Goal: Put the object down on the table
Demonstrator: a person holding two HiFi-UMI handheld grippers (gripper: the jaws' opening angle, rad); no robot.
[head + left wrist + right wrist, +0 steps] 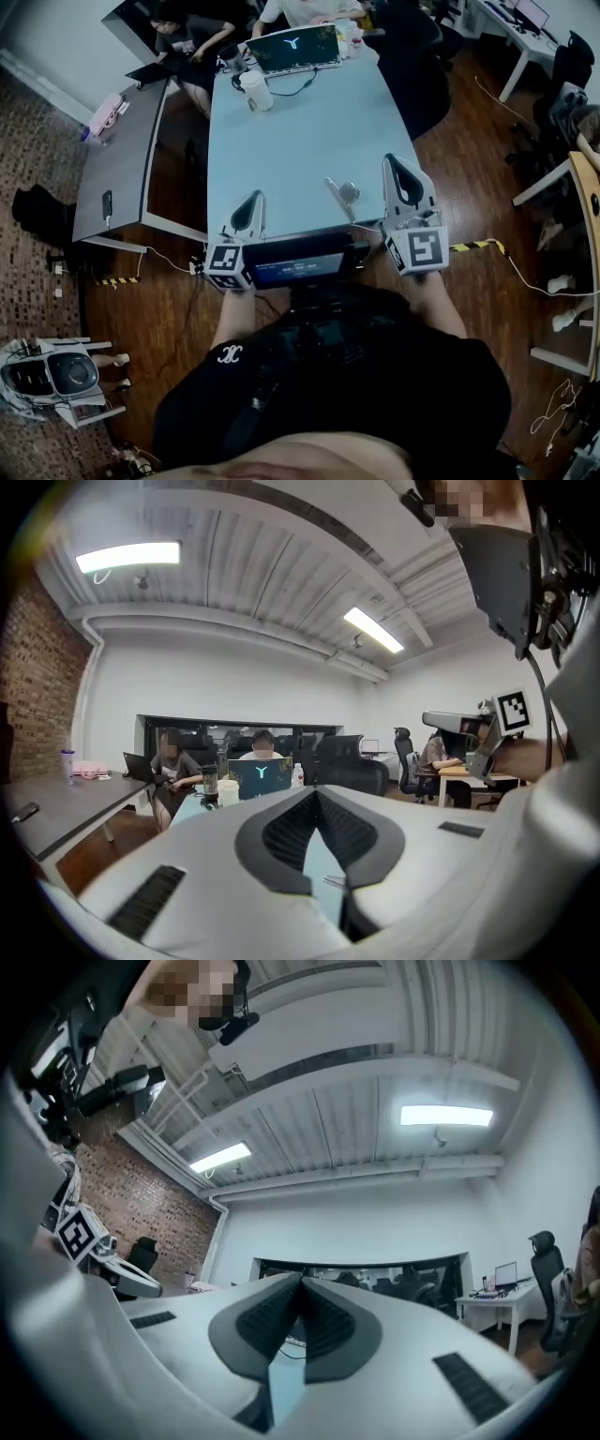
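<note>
A small grey metal object [347, 193], with a round head and a thin handle, lies on the light blue table [300, 141] near its front edge. It sits between my two grippers and neither touches it. My left gripper [253, 198] is at the table's front left; in the left gripper view its fingertips [316, 793] meet with nothing between them. My right gripper [396, 161] is just right of the object, raised and pointing across the table. In the right gripper view its jaws [302, 1282] are closed tip to tip and hold nothing.
At the table's far end stand an open laptop [292, 49], a white cup [256, 91] and a dark tumbler [232, 58], with people seated behind them. A grey side table [122, 159] lies to the left, and desks and chairs to the right. A dark screen [300, 261] sits at the near edge.
</note>
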